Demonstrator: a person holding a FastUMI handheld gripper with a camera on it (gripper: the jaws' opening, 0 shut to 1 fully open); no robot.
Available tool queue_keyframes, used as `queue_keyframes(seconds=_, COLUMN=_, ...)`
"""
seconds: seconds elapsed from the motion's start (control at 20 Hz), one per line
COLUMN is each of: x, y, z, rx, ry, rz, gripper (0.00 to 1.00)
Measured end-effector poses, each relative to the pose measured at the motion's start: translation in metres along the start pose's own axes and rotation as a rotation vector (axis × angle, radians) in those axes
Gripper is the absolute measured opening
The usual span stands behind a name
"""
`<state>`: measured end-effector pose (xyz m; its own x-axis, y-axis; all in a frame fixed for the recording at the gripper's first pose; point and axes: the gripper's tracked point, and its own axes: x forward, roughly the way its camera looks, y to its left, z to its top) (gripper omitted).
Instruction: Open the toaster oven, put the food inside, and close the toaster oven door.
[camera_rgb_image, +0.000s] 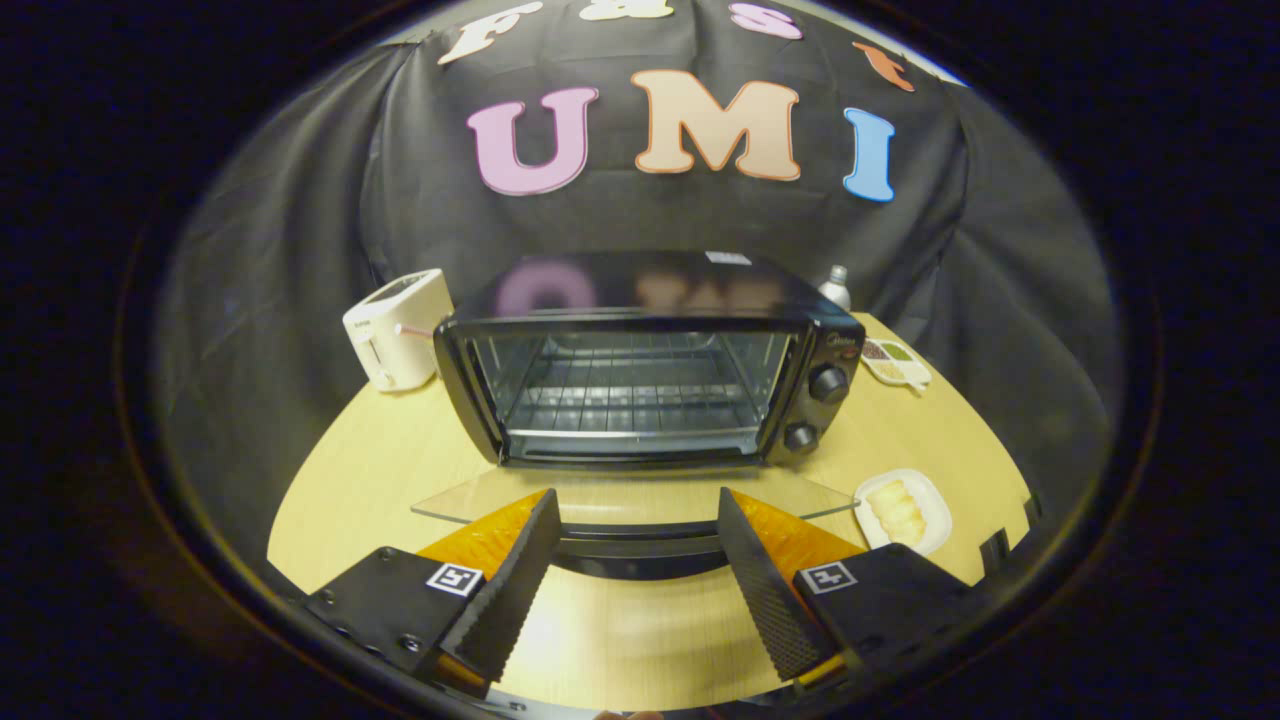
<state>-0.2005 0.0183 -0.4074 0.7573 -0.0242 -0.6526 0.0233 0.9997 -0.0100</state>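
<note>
A black toaster oven (650, 355) stands on the wooden table straight ahead of me, its wire rack bare inside. Its glass door (630, 495) is folded down flat toward me, and the door's black handle (640, 548) lies between my two fingers. My gripper (637, 503) is open, its fingers spread wide to either side of the handle and touching nothing. The food, pale yellow pieces (897, 510), lies on a small white plate (935, 520) to the right of the open door, beyond my right finger (760, 585).
A white toaster (395, 330) stands left of the oven. A small white dish of seasonings (897, 362) and a metal bottle (836, 286) sit behind the oven's right side. The round table's edge (300, 490) curves close on both sides.
</note>
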Motion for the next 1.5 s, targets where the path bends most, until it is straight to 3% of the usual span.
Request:
queue_keyframes(seconds=0.5, x=0.015, y=-0.001, z=-0.087, rx=0.026, ry=0.274, rz=-0.01, gripper=0.99)
queue_keyframes(seconds=0.75, x=0.011, y=0.003, z=-0.104, rx=-0.003, ry=0.332, rz=0.018, gripper=0.99)
queue_keyframes(seconds=1.1, x=0.002, y=-0.003, z=-0.069, rx=-0.033, ry=0.25, rz=0.009, gripper=0.99)
queue_keyframes(seconds=1.5, x=0.006, y=-0.083, z=0.0, rx=-0.009, ry=0.163, rz=-0.148, gripper=0.99)
